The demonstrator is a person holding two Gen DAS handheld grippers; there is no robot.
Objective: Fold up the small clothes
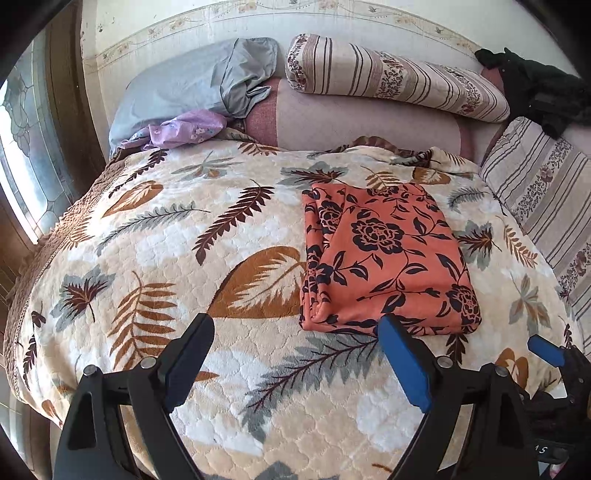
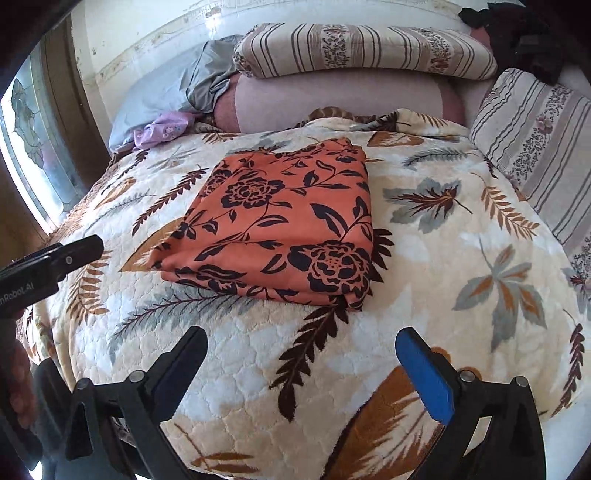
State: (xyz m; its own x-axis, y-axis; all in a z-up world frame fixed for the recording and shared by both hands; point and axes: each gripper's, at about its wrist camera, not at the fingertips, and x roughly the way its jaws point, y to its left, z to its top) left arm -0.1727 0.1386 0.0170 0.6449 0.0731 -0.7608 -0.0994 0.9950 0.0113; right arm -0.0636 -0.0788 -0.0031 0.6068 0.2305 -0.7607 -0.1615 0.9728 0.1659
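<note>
My left gripper (image 1: pixel 297 334) hangs above the bedspread with its jaws spread wide and nothing between them; the folded orange garment (image 1: pixel 384 258) with its dark flower print lies just beyond the blue-padded finger (image 1: pixel 404 360), whose tip overlaps the cloth's near edge in the picture, though I cannot tell whether it touches. My right gripper (image 2: pixel 301 347) is likewise wide open and empty, and from it the same garment (image 2: pixel 280 225) lies ahead and a little to the left, clear of both fingers, with a strip of bedspread between the fingertips and the cloth's near fold. The garment is folded into a compact rectangle of several layers, flat on the bed, with its stacked edges showing along the side toward the window. In the right wrist view the black body of my left gripper (image 2: pixel 51 264) reaches in from the left edge; in the left wrist view a blue tip of the right gripper (image 1: pixel 546 349) shows at the right edge. The surface is a quilted cream bedspread (image 1: pixel 155 266) printed with brown, ochre and grey leaves. At the head of the bed lie a grey-blue pillow (image 1: pixel 192 81), a crumpled lilac cloth (image 1: pixel 184 127), a long pale pink bolster (image 1: pixel 354 123) and a striped, flowered rolled quilt (image 1: pixel 399 77) on top of it; another striped cushion (image 1: pixel 543 199) lies along the right side, with something black (image 1: pixel 535 85) beyond it. A window with patterned glass (image 1: pixel 22 140) lights the left side, and the wall (image 1: pixel 221 26) behind carries a floral border.
</note>
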